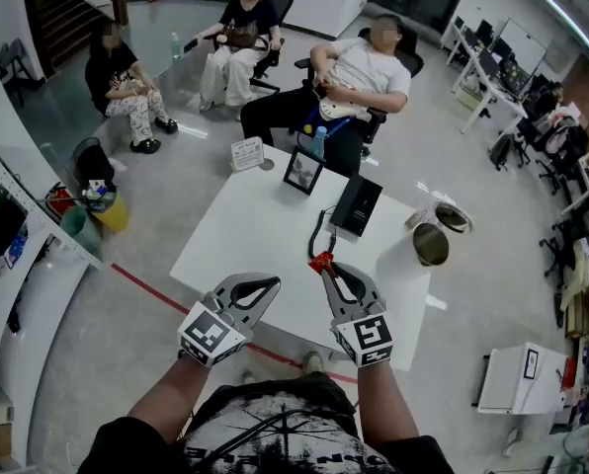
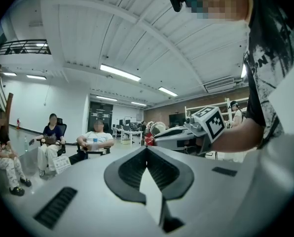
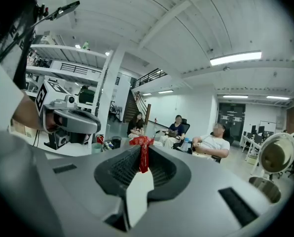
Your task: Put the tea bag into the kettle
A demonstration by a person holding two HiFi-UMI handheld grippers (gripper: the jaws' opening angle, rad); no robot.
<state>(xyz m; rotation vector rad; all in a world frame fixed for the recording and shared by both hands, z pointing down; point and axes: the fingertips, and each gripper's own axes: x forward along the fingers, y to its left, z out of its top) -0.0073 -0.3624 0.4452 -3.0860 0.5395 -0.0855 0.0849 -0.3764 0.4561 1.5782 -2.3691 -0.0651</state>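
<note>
My right gripper [image 1: 324, 266] is shut on a red tea bag [image 1: 320, 261] and holds it in the air over the near part of the white table [image 1: 235, 235]. In the right gripper view the tea bag [image 3: 142, 154] hangs pinched between the tips of that gripper [image 3: 140, 146]. The metal kettle [image 1: 431, 244] stands open at the table's right end, well beyond the right gripper, and shows at the right edge of the right gripper view as the kettle [image 3: 265, 188]. Level with the right one, my left gripper [image 1: 274, 283] is shut and empty [image 2: 147, 149].
A black box [image 1: 356, 205] with a cable, a picture frame [image 1: 302, 171] and a small sign [image 1: 246, 153] lie on the table's far half. Three people sit on chairs beyond the table. A red line [image 1: 146, 286] runs across the floor on the left.
</note>
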